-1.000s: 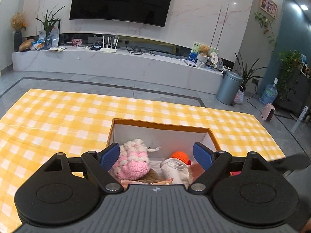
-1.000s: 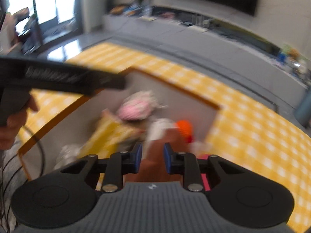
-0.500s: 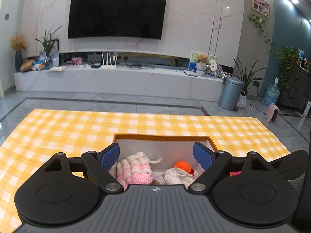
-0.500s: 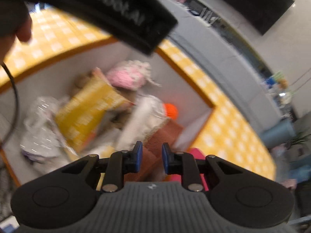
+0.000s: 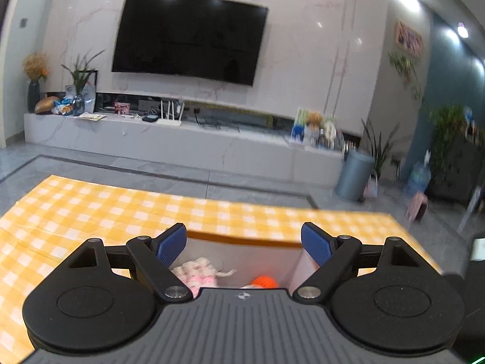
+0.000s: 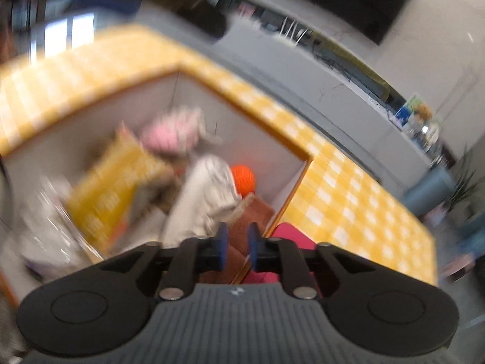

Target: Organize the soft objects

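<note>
No writing reads legibly; the left tool [image 5: 244,244] gapes empty, the right tool [image 6: 237,244], just widening, straddles a brown cloth [image 6: 242,224].

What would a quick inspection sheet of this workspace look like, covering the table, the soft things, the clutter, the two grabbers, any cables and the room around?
Surface: yellow checked cloth covering the table.
Job's things: open box holding a pink knitted item, an orange knitted ball, a white cloth, a brown fabric piece and a yellow pack; a pink item lies just outside its wall.
Clutter: clear wrapping in the box, blurred.
Grippers: left gripper open wide, empty; right gripper narrowly parted, jaws just opening, brown fabric between them, grip unclear.
Cables: nothing seen on the table.
Surroundings: television, bin, plants.
</note>
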Demonstrator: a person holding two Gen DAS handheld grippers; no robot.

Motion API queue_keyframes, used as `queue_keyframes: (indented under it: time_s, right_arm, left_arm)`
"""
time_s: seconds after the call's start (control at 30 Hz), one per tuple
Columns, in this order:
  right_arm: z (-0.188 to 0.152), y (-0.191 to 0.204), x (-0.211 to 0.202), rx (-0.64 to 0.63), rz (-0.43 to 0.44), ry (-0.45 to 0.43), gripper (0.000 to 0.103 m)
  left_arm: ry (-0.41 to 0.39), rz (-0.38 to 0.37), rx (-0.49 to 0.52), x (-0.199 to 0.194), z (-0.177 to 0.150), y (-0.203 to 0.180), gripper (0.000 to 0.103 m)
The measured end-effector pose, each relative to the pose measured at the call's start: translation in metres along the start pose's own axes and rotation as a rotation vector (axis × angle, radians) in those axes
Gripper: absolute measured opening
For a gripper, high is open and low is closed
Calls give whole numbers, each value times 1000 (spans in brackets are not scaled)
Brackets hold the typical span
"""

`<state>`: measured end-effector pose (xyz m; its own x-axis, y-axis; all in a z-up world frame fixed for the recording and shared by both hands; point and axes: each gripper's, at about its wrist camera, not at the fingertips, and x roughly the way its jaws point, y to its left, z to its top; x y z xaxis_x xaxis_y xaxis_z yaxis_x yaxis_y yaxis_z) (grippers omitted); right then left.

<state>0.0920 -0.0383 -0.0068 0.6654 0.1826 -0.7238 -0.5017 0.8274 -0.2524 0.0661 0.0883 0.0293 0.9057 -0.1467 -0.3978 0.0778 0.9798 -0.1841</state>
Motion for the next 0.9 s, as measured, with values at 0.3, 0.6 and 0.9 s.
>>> queue_keyframes:
  time_s: [0.3,0.6,0.9]
  right_arm:
    - [-40,-59,-65,369,-95,-268,77]
    - [-67,-66,-67,400,-122,-301,87]
    - [-81,-74,-62,439,-121,-309,88]
  left_arm:
    - [-98,7,77,-18,-9,-49,97]
    - [-69,76,137,-10,-28,-86,96]
    - [-58,68,225,-1,-48,-104,98]
